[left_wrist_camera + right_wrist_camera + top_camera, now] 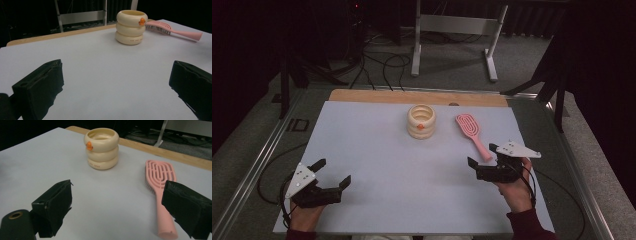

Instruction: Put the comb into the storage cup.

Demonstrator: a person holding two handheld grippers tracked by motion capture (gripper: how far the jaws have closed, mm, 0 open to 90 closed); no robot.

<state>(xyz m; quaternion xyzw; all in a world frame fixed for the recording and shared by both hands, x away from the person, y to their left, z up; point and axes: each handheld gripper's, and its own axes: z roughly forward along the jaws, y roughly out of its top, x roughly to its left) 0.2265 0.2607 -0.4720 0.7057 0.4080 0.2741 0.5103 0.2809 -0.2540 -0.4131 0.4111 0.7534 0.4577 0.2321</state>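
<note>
While the right gripper (480, 163), jaws spread and empty, hovers just near of the pink plastic hairbrush (473, 133) lying right of the cream ringed cup (421, 121) on the white table (377, 165), closing squarely across its handle looks wisest; the left gripper (333, 173) waits released.

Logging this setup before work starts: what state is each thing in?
left gripper: open, holding nothing.
right gripper: open, holding nothing, near the brush handle.
pink hairbrush: lying flat on the table, untouched.
cream ringed cup: upright, nothing visible inside.
</note>
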